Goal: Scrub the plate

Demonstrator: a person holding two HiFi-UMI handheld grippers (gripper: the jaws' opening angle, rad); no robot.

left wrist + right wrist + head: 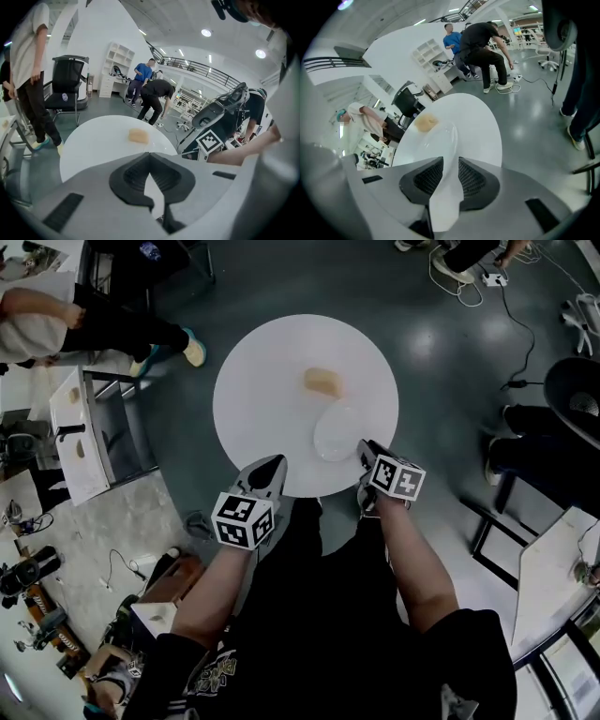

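Right gripper view shows the right hand-held gripper (pixel 451 163) with jaws apart; the plate (pixel 440 138) rim stands between them, unclamped. The left hand-held gripper (pixel 150 154) is closed and empty. The plate lies on the desk (pixel 253 399), lower right of its top, below the sponge (pixel 322 382). Expect rigid, glossy, slippery, breakable ware: grip the rim squarely.
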